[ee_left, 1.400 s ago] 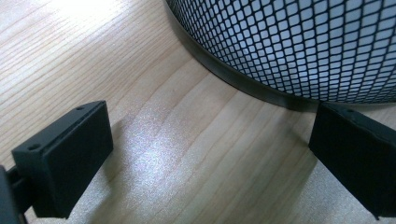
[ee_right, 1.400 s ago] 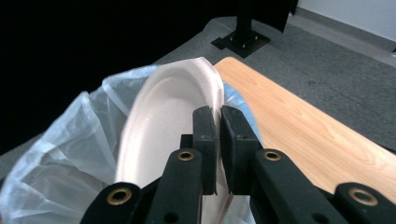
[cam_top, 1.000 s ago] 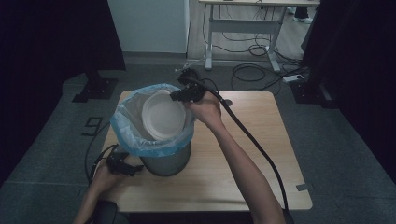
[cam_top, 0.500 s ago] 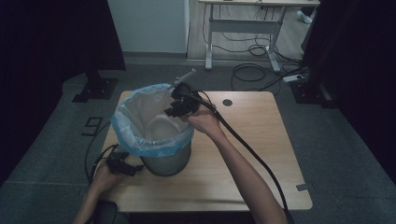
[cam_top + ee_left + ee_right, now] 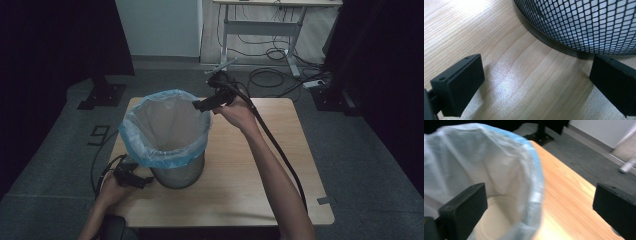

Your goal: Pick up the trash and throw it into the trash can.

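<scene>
Standing near the wooden table's [image 5: 280, 190] left edge, the mesh wastebasket [image 5: 177, 170] wears a blue-rimmed bag [image 5: 150, 150] with a paper plate [image 5: 496, 220] inside. The right gripper [image 5: 200, 106] hovers released at its rim; the left gripper [image 5: 142, 181], also released, rests by its base.

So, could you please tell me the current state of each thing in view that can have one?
Bin: upright on the table.
Liner bag: open, folded over the rim.
Paper plate: inside the bag, at the bottom.
Left gripper: open, empty, beside the bin's base.
Right gripper: open, empty, at the rim.
</scene>
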